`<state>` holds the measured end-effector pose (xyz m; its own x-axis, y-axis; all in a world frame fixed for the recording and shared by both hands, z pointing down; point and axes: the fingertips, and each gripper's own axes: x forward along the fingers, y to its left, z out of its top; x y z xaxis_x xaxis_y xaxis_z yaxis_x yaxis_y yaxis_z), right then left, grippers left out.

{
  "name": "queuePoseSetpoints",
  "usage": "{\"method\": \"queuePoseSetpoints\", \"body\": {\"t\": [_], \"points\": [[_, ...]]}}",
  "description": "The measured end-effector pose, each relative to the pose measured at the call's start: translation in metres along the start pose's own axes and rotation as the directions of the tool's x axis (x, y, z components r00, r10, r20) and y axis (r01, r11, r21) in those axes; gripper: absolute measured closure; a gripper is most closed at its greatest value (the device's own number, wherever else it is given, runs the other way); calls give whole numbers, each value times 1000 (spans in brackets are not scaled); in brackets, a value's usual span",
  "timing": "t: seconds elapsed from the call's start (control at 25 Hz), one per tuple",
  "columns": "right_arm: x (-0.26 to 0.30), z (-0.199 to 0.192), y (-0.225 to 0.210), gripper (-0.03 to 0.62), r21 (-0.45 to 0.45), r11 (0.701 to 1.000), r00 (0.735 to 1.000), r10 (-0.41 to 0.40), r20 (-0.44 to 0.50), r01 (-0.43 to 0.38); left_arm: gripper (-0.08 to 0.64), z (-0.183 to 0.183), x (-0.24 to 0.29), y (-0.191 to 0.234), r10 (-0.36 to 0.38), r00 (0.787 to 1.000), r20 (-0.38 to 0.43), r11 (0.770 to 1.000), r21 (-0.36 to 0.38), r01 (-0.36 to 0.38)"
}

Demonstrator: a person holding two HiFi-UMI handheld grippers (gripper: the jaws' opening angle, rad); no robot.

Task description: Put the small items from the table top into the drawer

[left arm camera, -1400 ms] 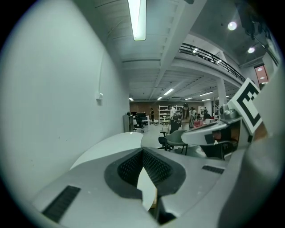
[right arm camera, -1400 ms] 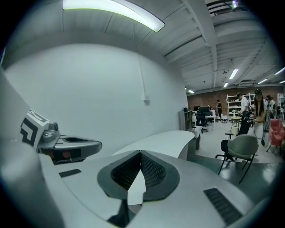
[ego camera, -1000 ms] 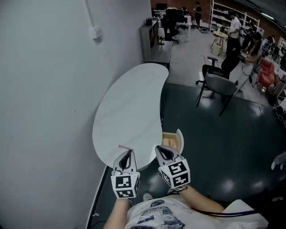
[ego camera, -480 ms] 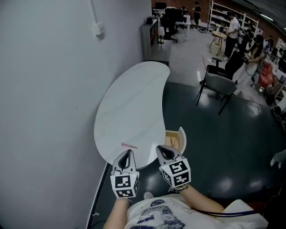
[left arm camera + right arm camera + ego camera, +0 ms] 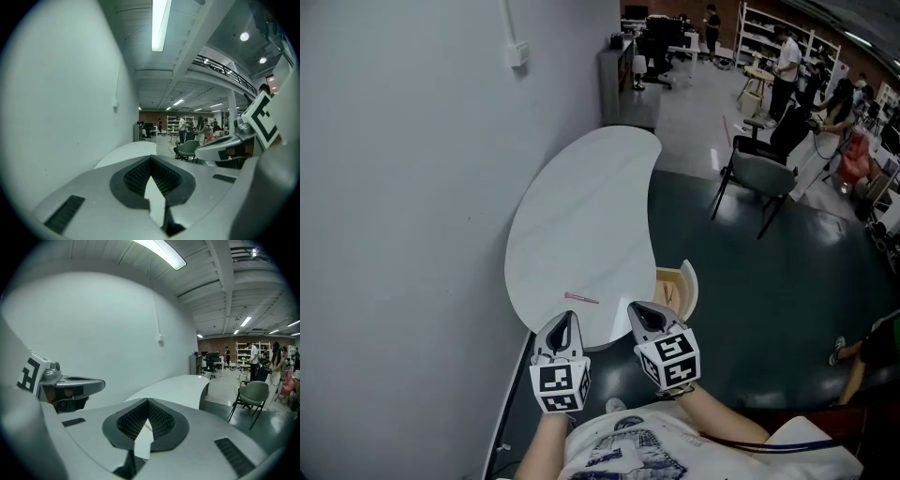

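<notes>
A thin pink stick [image 5: 581,298] lies on the near end of the white kidney-shaped table [image 5: 581,216]. It also shows as a red line [image 5: 146,426] through the gap behind the right jaws. The drawer [image 5: 675,291] stands pulled out at the table's right side, its wooden inside showing. My left gripper [image 5: 567,322] hovers at the table's near edge, just short of the stick, shut and empty. Beside it, left of the drawer, my right gripper [image 5: 641,313] is also shut with nothing in it. The left gripper [image 5: 151,159] and the right gripper [image 5: 147,402] both point along the table.
A grey wall [image 5: 403,187] runs along the table's left side. A grey chair [image 5: 759,183] stands on the dark floor to the right. Farther back are a cabinet [image 5: 623,84], shelves and several people. Someone's arm [image 5: 867,352] shows at the right edge.
Both grippers have drawn back a little, so the pink stick now lies slightly farther ahead of the left gripper's tip. A person's arm has come into view at the right edge.
</notes>
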<state>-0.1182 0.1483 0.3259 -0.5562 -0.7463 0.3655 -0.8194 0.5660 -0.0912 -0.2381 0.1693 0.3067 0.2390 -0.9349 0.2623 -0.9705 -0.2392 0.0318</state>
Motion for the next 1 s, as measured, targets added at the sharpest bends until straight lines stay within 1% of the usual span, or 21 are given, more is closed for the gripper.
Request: {"method": "queuePoseSetpoints", "body": {"t": [0.24,0.64,0.84,1.0], "points": [[3,-7,31,571,-15,1000,1000,19,-18,-19,526,-12,-21,21,17,1000,-9,1000,-14,-17],[19,-21,54,571,-33,998,996,58,-61,-60,526,-33,-31,39,51,998,-40,997,-50,-53],[39,-23,53,571,-30,996,994,79,-81,-81,526,-41,-22,52,75,995,-61,995,-63,-79],[69,-30,52,571,-32,993,988,109,-108,-113,526,-58,-2,68,96,990,-99,991,-82,-105]]}}
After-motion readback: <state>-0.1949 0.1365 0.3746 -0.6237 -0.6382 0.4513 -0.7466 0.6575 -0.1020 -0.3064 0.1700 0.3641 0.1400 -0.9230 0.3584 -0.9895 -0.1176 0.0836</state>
